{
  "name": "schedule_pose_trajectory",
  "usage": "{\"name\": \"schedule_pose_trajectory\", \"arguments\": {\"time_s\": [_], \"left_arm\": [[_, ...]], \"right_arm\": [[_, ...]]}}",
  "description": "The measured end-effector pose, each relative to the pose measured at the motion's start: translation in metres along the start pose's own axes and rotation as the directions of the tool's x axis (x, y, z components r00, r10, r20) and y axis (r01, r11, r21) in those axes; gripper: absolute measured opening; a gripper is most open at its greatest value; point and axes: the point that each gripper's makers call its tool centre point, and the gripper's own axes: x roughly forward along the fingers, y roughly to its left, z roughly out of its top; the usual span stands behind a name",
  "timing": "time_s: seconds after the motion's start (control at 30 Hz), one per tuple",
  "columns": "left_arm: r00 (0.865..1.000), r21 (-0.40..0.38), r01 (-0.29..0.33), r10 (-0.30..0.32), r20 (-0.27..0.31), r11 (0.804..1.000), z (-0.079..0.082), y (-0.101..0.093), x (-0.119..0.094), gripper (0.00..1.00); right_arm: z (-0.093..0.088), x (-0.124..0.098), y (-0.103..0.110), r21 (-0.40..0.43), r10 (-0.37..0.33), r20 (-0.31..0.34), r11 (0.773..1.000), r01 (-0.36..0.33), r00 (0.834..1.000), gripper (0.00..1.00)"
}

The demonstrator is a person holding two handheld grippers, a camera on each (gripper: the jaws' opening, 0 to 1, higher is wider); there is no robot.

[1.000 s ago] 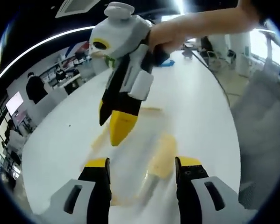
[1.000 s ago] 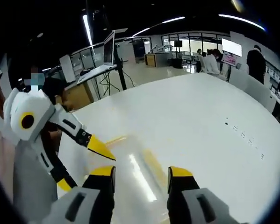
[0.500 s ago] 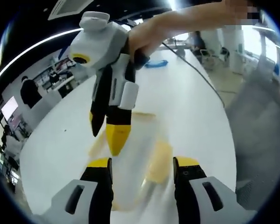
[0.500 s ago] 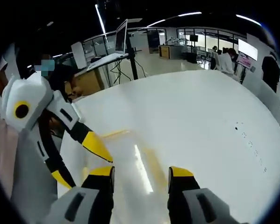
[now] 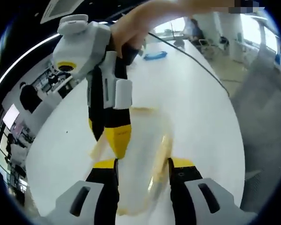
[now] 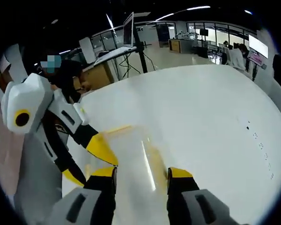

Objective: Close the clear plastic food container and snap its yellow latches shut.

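The clear plastic container [image 5: 140, 154] lies on the white table, with a yellow latch [image 5: 161, 157] along its right side. My left gripper [image 5: 142, 165] has its jaws pressed in on the container's two sides. The right gripper's yellow fingertip [image 5: 117, 140] comes down from above and rests on the container's lid near its left edge. In the right gripper view the container [image 6: 133, 159] with its yellow latch [image 6: 156, 161] runs up between my right gripper [image 6: 140, 173], whose jaws stand apart over it. The left gripper's fingertip [image 6: 100, 147] touches the container's left edge.
The white table [image 6: 210, 112] stretches far ahead and to the right. A blue object [image 5: 154, 55] lies at its far end beside a black cable [image 5: 196, 65]. A person's forearm [image 5: 154, 16] holds the right gripper. Desks, screens and people stand beyond the table.
My left gripper's jaws have drawn closer together around the container. The right gripper has come lower and nearer over the lid. Both views have moved in on the container.
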Motion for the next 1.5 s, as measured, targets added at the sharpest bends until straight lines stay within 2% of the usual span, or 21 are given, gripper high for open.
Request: {"name": "schedule_pose_trajectory", "arguments": {"time_s": [0.13, 0.37, 0.4, 0.47, 0.63, 0.77, 0.93, 0.97, 1.0, 1.07, 1.23, 1.37, 1.5], "left_arm": [[1.000, 0.064, 0.002, -0.001, -0.018, 0.998, -0.003, 0.000, 0.000, 0.40], [1.000, 0.014, 0.005, -0.005, -0.019, 1.000, -0.003, 0.002, 0.000, 0.38], [1.000, -0.031, 0.002, -0.003, -0.018, 1.000, -0.003, 0.002, -0.001, 0.38], [1.000, -0.028, 0.005, -0.006, -0.031, 1.000, -0.002, 0.003, 0.000, 0.38], [0.999, -0.041, 0.009, -0.011, -0.048, 0.999, -0.004, 0.003, -0.001, 0.37], [0.999, -0.036, -0.006, 0.004, -0.054, 0.999, -0.004, 0.001, 0.000, 0.37], [0.999, -0.036, -0.031, 0.029, -0.042, 0.999, -0.005, 0.002, 0.000, 0.37], [0.999, -0.040, -0.019, 0.018, -0.037, 0.999, -0.004, 0.000, 0.000, 0.37], [0.999, -0.028, -0.022, 0.021, -0.039, 0.999, -0.003, 0.000, 0.002, 0.37], [0.999, -0.048, -0.013, 0.011, -0.037, 0.999, -0.004, 0.002, 0.002, 0.37], [0.999, -0.041, -0.023, 0.022, -0.032, 0.999, -0.004, 0.001, 0.002, 0.37], [0.997, -0.016, -0.070, 0.070, -0.014, 0.997, -0.005, -0.001, 0.003, 0.37], [0.997, -0.017, -0.078, 0.078, -0.007, 0.997, -0.005, 0.000, 0.003, 0.36]], "right_arm": [[0.000, 0.001, 0.000, 0.001, 0.005, -0.029, 1.000, -0.005, 1.000, 0.41], [-0.002, 0.003, 0.000, 0.031, 0.026, -0.115, 0.999, -0.023, 0.993, 0.40], [-0.003, 0.003, 0.000, 0.031, 0.033, -0.149, 0.999, -0.028, 0.988, 0.40], [-0.004, 0.004, 0.001, 0.048, 0.042, -0.202, 0.998, -0.033, 0.979, 0.40], [-0.004, 0.006, 0.001, 0.055, 0.071, -0.282, 0.997, -0.058, 0.957, 0.39], [-0.005, 0.008, 0.001, 0.068, 0.130, -0.329, 0.991, -0.114, 0.935, 0.39], [-0.007, 0.010, 0.000, 0.106, 0.207, -0.357, 0.978, -0.181, 0.911, 0.38], [-0.014, 0.010, 0.006, 0.136, 0.240, -0.386, 0.970, -0.202, 0.891, 0.37], [-0.009, 0.012, 0.001, 0.102, 0.248, -0.376, 0.969, -0.226, 0.893, 0.37], [-0.010, 0.014, 0.000, 0.107, 0.254, -0.374, 0.967, -0.230, 0.892, 0.37], [-0.010, 0.012, 0.004, 0.107, 0.256, -0.370, 0.967, -0.233, 0.893, 0.38], [-0.011, 0.012, 0.004, 0.101, 0.242, -0.372, 0.970, -0.220, 0.896, 0.38], [-0.011, 0.011, 0.004, 0.098, 0.236, -0.366, 0.972, -0.215, 0.900, 0.38]]}}
